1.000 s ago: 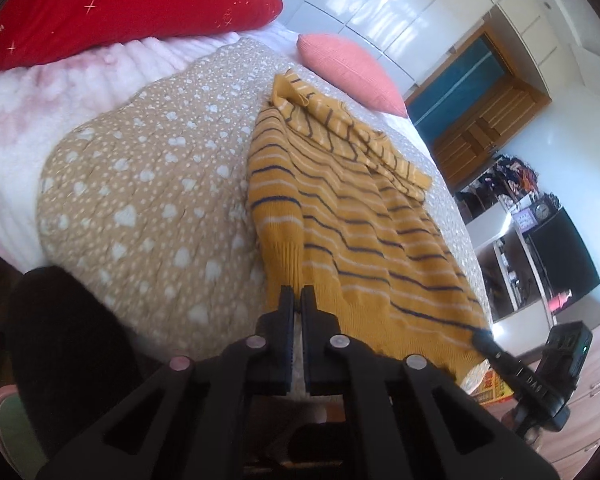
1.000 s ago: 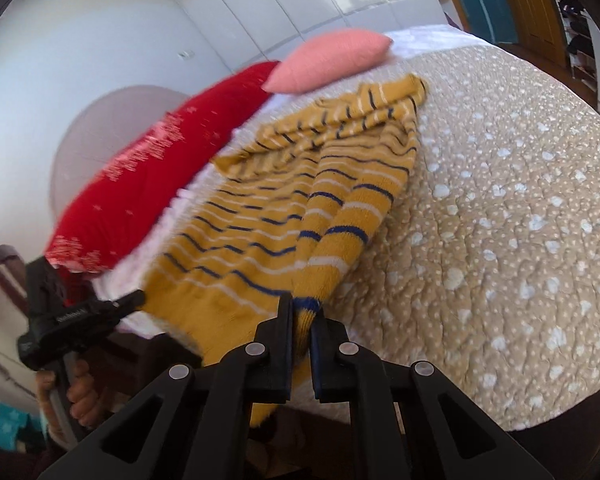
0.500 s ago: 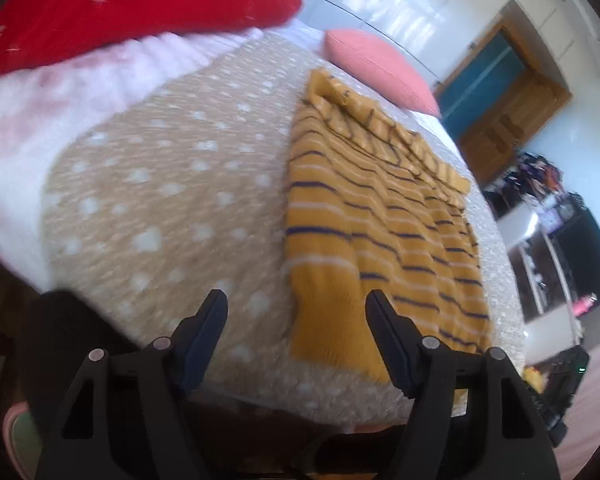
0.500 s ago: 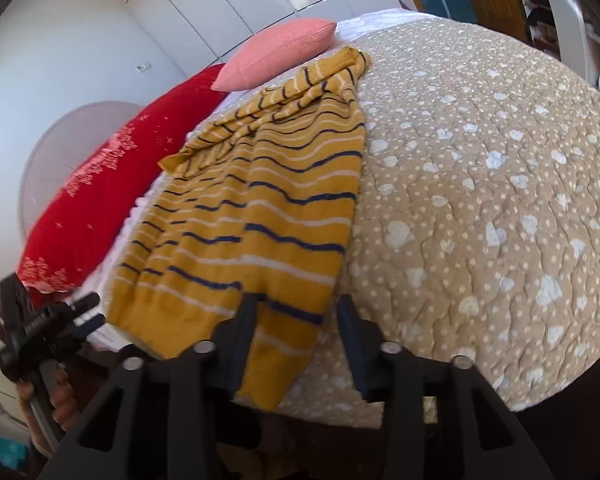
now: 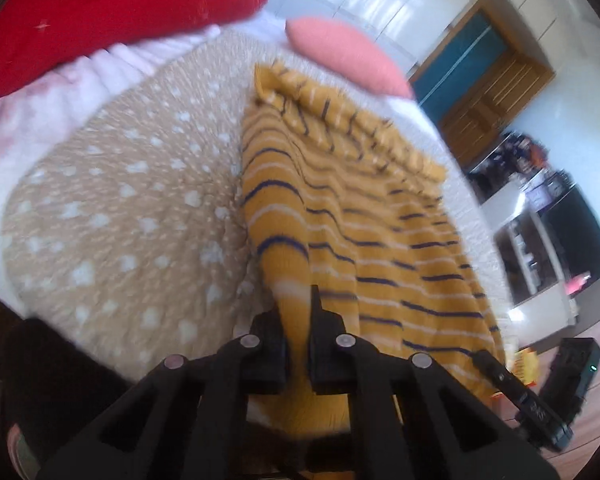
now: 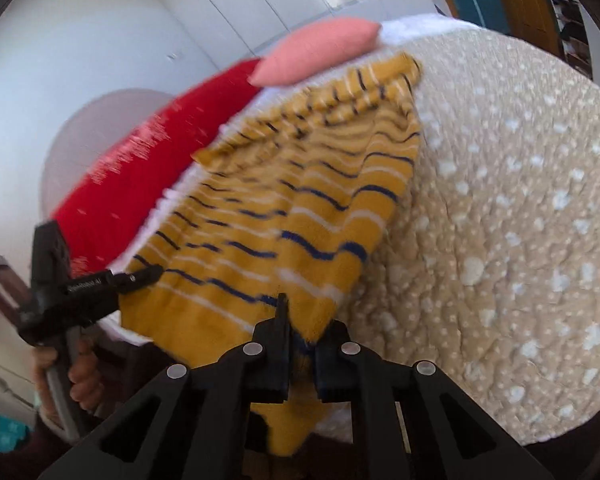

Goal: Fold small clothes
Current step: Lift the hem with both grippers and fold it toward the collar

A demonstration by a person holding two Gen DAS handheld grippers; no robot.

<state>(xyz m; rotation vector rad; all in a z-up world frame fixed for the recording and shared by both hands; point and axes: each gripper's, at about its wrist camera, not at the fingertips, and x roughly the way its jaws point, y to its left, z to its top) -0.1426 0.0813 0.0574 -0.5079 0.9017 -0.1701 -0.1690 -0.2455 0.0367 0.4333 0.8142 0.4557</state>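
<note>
A mustard-yellow knit sweater (image 5: 364, 224) with navy and white stripes lies flat on the bed; it also shows in the right wrist view (image 6: 300, 208). Its sleeves are folded across the far end. My left gripper (image 5: 296, 320) is shut on the sweater's near hem at one corner. My right gripper (image 6: 302, 320) is shut on the hem at the other corner. The left gripper shows in the right wrist view (image 6: 140, 276) at the hem's far corner, and the right gripper shows in the left wrist view (image 5: 488, 360).
The sweater rests on a beige quilt with white spots (image 5: 120, 220) (image 6: 500, 220). A red pillow (image 5: 100, 12) and a pink pillow (image 5: 344, 52) lie at the bed's head. A wooden door (image 5: 492, 92) and shelves (image 5: 540, 240) stand beyond the bed.
Both grippers opened half a second ago and have now closed again on the sweater's near hem. The hem corners are lifted slightly off the bed edge.
</note>
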